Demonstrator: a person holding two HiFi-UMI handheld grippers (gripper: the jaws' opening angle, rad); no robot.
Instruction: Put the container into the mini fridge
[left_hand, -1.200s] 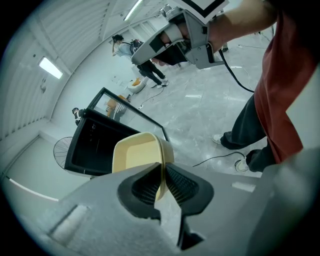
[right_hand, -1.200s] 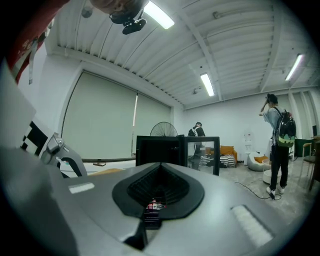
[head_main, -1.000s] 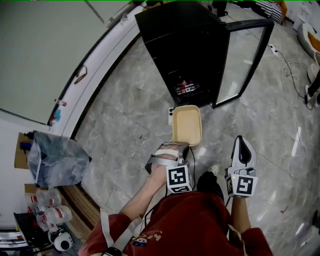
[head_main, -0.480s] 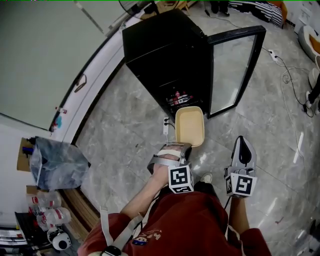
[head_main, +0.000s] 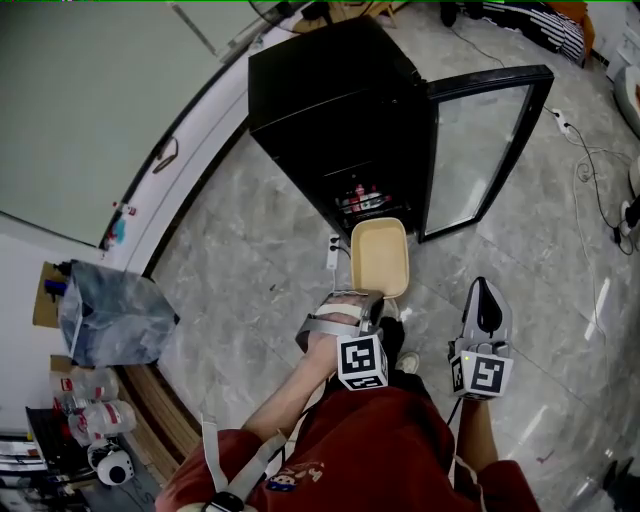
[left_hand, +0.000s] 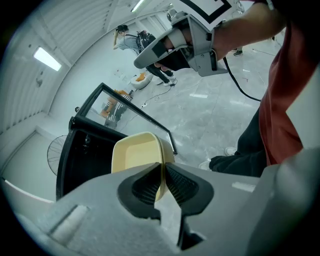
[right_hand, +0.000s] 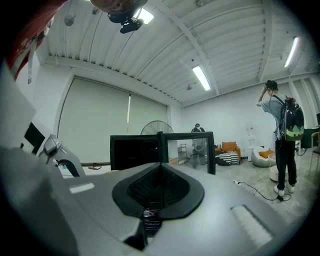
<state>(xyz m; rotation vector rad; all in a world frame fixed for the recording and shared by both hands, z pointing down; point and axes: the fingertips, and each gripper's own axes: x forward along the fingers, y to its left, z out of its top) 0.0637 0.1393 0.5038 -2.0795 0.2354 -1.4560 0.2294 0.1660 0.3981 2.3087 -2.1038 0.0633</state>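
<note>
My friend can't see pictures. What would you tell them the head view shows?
Seen from above, a person's left tool grips a cream container by its rim, holding it toward a black mini fridge whose glass door stands open. The right tool is shut and empty, over the grey floor.

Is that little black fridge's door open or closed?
Open. The mini fridge's glass door stands swung out to one side, and items on a shelf inside show through the opening.
</note>
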